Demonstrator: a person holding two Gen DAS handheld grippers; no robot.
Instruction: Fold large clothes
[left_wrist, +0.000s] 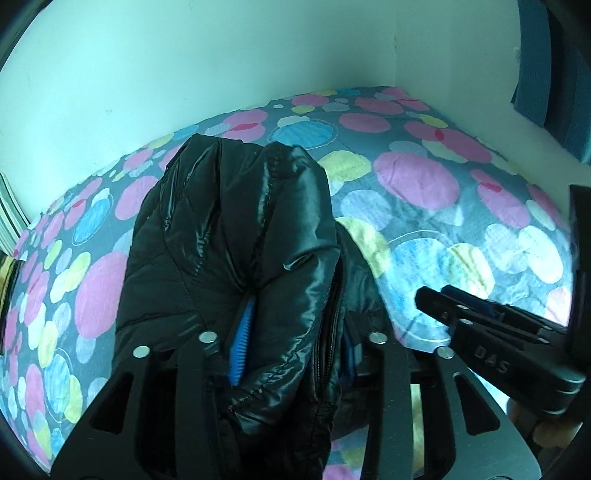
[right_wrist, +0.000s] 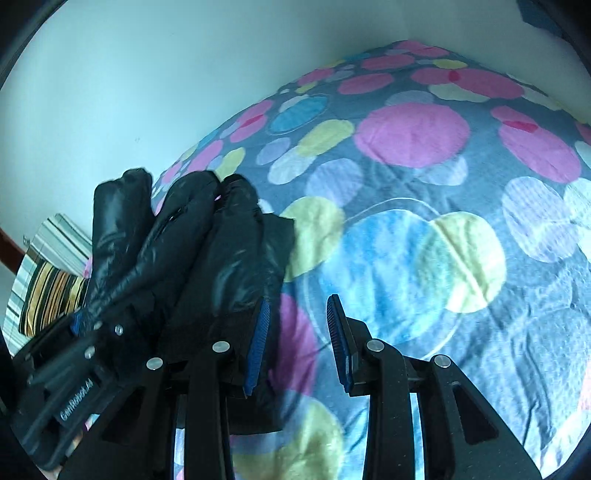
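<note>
Pale walls meet in a corner behind a bed covered by a grey sheet printed with pink, blue, yellow and lilac circles. On it lies a shiny black puffer jacket, bunched into thick vertical folds, its zipper running down near the middle of the left wrist view.

From the left wrist view, the left gripper is clamped on a fold of the jacket: black fabric fills the gap between its blue pads, and the right-hand pad is mostly hidden behind the fold. The right gripper enters this view from the right edge, above bare sheet just beside the jacket; its tips look close together here, though the angle is poor. Only this view shows a dark blue strip at upper right.

From the right wrist view, the right gripper plainly stands open, sheet showing between its pads, with the left pad just beside the jacket's edge. The left gripper appears at lower left, buried in the jacket. Only this view shows a striped cushion at the left edge, clearly beyond the jacket.
</note>
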